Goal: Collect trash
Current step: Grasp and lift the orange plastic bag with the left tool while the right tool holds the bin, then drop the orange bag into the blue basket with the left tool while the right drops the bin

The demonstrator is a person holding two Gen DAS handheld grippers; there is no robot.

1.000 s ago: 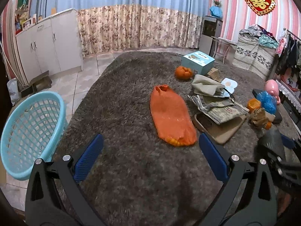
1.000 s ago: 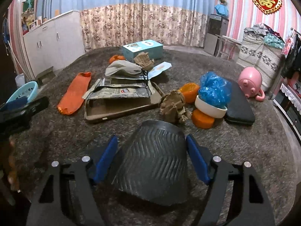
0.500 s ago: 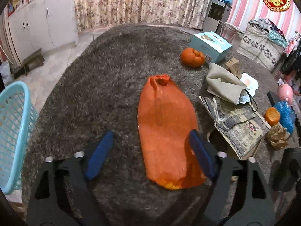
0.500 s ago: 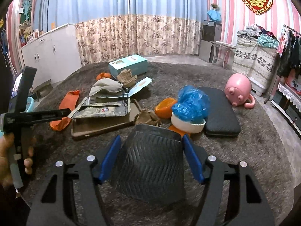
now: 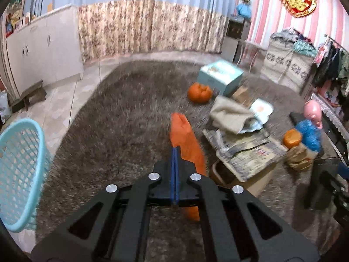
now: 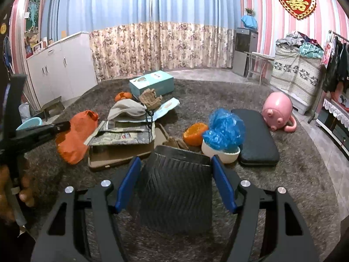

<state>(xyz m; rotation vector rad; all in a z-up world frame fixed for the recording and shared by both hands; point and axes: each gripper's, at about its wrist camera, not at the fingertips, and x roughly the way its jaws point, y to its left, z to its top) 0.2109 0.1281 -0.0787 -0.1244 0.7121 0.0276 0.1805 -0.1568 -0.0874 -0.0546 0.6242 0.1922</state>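
My left gripper [image 5: 175, 152] is shut on the orange plastic bag [image 5: 185, 139] and holds it lifted off the grey shag carpet [image 5: 122, 118]; the bag hangs crumpled from the jaws and also shows in the right wrist view [image 6: 75, 135]. My right gripper [image 6: 175, 168] is shut on a dark ribbed cup [image 6: 176, 192], held above the carpet. The left gripper [image 6: 63, 126] appears at the left of the right wrist view.
A light blue basket [image 5: 19, 170] stands off the carpet's left edge. On the carpet lie an orange peel [image 5: 199, 92], a teal box [image 5: 220, 76], newspapers on cardboard [image 6: 124, 133], a beige cloth [image 6: 127, 110], a white bowl with blue plastic [image 6: 222, 139], a black pad [image 6: 255, 137] and a pink piggy bank [image 6: 277, 111].
My left gripper has closed on the orange bag and lifted it, bunching it up. My right gripper still holds the cup and has risen slightly.
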